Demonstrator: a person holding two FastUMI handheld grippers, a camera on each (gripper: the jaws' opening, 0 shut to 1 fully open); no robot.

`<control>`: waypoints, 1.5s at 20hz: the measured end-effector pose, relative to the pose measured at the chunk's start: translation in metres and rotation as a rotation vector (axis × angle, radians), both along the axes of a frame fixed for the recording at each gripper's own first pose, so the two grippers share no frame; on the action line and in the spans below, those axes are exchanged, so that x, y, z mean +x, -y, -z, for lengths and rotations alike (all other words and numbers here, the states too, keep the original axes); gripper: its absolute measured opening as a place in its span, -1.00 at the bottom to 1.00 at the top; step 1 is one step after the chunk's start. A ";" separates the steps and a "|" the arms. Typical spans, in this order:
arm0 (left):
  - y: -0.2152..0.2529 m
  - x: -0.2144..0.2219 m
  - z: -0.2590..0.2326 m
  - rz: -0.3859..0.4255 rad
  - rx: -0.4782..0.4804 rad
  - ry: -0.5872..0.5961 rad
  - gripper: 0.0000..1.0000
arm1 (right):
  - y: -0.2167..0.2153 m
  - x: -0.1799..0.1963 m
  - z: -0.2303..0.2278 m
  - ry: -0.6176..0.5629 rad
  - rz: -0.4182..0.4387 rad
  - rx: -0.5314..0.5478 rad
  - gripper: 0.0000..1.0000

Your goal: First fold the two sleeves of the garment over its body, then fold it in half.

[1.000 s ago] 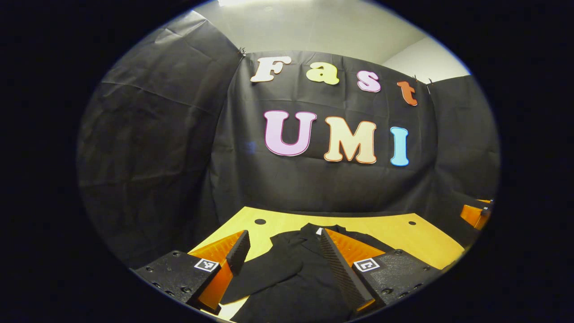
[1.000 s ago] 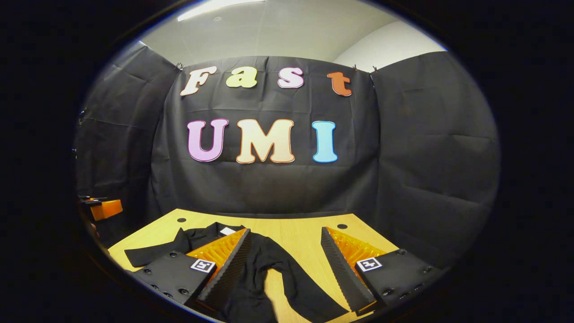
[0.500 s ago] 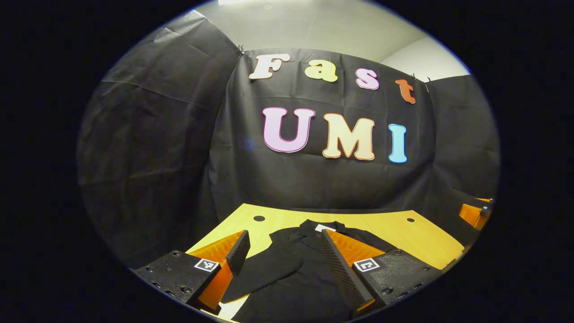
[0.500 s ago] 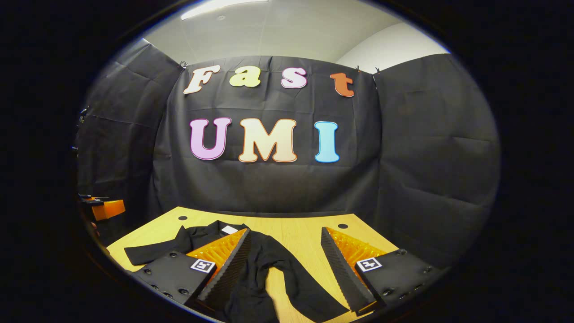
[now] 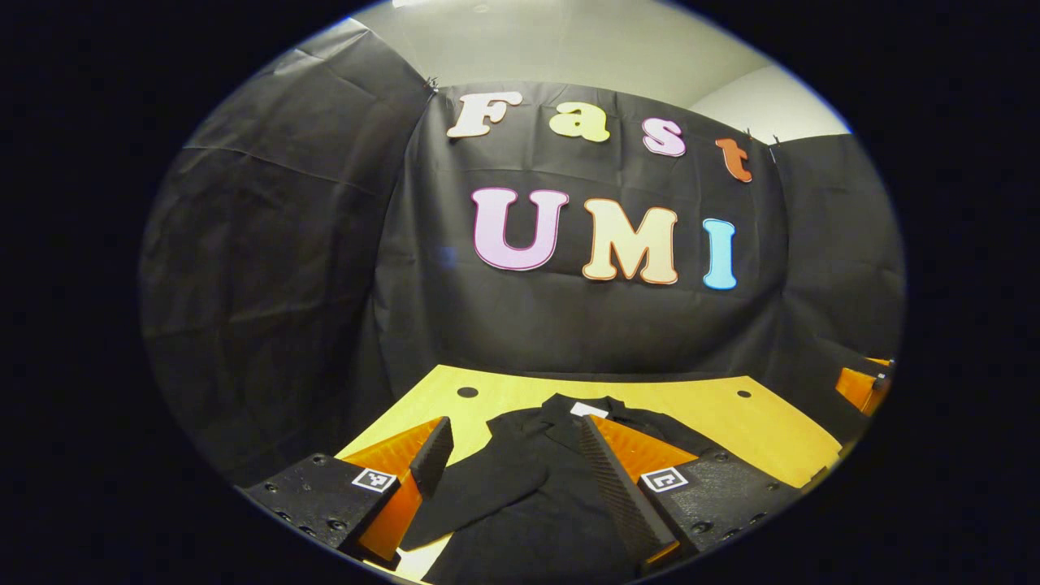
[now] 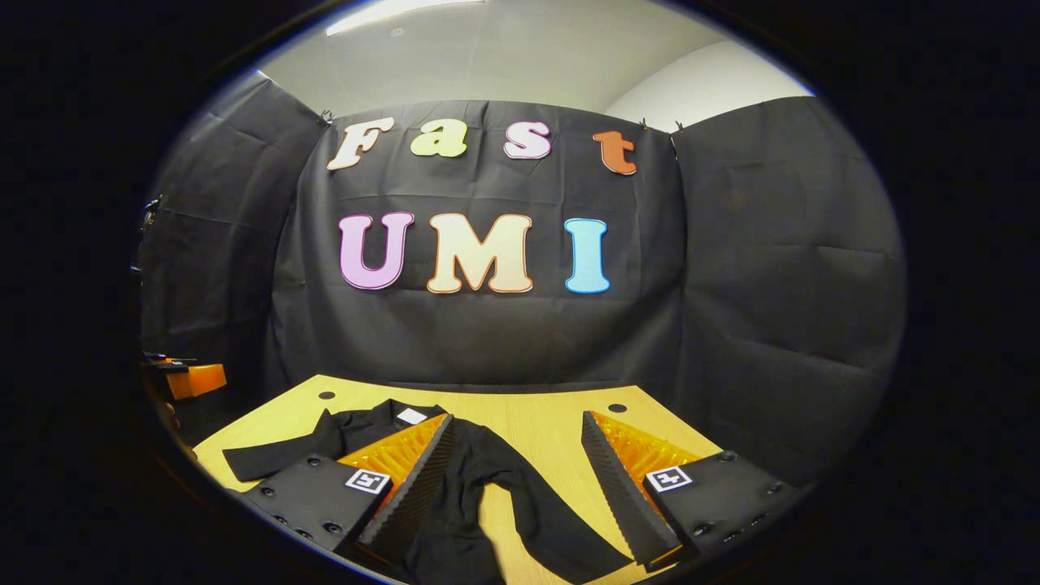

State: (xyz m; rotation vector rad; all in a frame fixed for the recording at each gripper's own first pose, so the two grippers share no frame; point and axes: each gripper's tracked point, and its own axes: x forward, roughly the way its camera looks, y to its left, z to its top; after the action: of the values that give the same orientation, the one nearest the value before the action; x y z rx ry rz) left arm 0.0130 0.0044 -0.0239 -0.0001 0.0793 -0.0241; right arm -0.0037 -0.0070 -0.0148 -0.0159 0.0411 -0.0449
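Observation:
A black garment (image 5: pixel 520 496) lies flat on the yellow wooden table (image 5: pixel 699 414), collar and white tag (image 5: pixel 588 409) toward the far wall. In the left gripper view its near sleeve (image 5: pixel 479 487) lies spread toward the table's left edge. My left gripper (image 5: pixel 512 455) hovers open above that sleeve and the body. In the right gripper view the garment (image 6: pixel 455 520) lies at left, one sleeve (image 6: pixel 268 457) stretched left, the other sleeve (image 6: pixel 552 528) running toward me between the fingers. My right gripper (image 6: pixel 516 455) is open above it, holding nothing.
Two round holes (image 5: pixel 467 392) (image 5: pixel 743 393) sit near the table's far corners. Black cloth walls close in the back and sides. The other gripper's orange body (image 6: pixel 195 379) shows at the left edge of the right gripper view, and likewise an orange body (image 5: pixel 861 388) at the right edge of the left gripper view.
Both views have shifted very slightly; the left gripper has tilted down a little, showing more table. The garment has not moved and both grippers stay open.

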 end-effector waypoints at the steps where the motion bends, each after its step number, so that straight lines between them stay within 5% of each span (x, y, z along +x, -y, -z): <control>1: 0.000 -0.001 0.000 -0.003 -0.003 0.000 0.83 | 0.001 -0.001 0.001 0.000 0.001 -0.002 0.99; 12: -0.008 -0.007 0.007 -0.030 -0.004 -0.018 0.86 | 0.005 0.002 0.018 -0.015 -0.001 -0.020 0.96; 24: -0.042 -0.020 0.013 -0.148 0.035 -0.029 0.86 | 0.050 0.005 0.144 -0.254 0.005 -0.153 0.96; 30: -0.059 -0.019 0.014 -0.206 0.052 -0.035 0.83 | 0.067 0.007 0.205 -0.405 0.003 -0.121 0.97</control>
State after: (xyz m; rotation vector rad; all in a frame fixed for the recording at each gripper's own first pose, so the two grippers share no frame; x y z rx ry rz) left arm -0.0059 0.0637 -0.0380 0.0430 0.1142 0.1841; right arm 0.0029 -0.0736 -0.2194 -0.1463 0.4438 -0.0469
